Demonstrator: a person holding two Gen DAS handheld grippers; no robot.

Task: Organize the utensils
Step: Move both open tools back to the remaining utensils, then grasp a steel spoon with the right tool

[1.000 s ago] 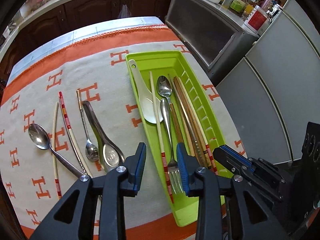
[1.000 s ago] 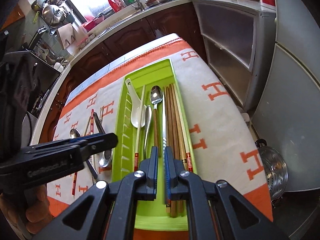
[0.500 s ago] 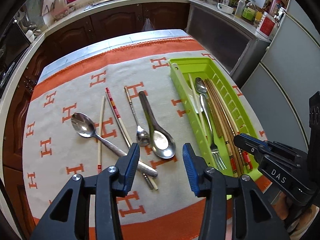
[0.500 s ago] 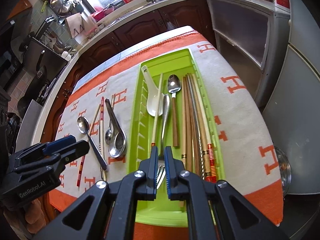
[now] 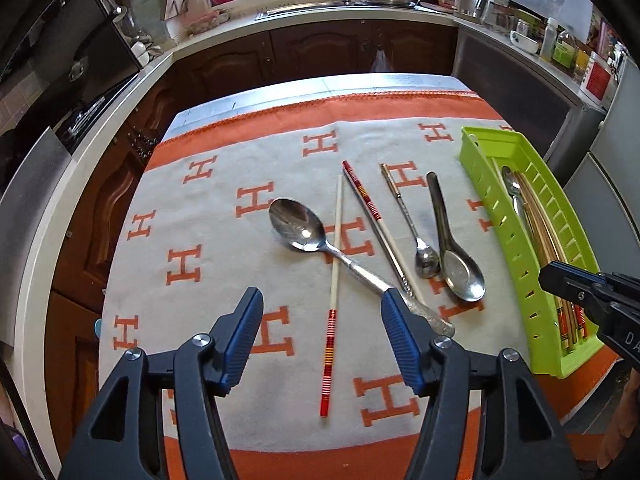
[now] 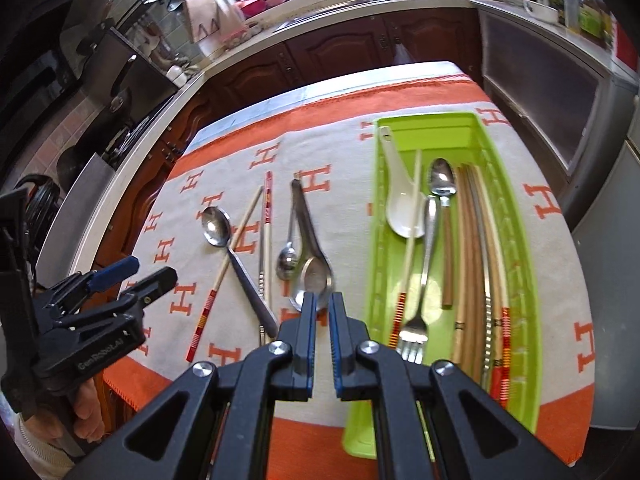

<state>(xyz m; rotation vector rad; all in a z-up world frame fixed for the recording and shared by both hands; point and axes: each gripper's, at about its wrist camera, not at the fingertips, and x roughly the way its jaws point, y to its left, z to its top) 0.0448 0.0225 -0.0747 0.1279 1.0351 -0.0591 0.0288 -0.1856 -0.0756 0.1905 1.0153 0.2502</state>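
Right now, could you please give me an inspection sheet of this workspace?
Surface: cloth, beige with orange H marks, flat on the table.
Job's things: green tray holds a white spoon, fork, chopsticks; loose on the cloth are a big spoon, two chopsticks, a small spoon, a ladle spoon.
Clutter: nothing seen on the cloth.
Grippers: left gripper above the loose chopstick, jaws opening, nothing between them; right gripper shut, empty.
Cables: nothing seen.
Surroundings: kitchen counter, sink, cabinets.
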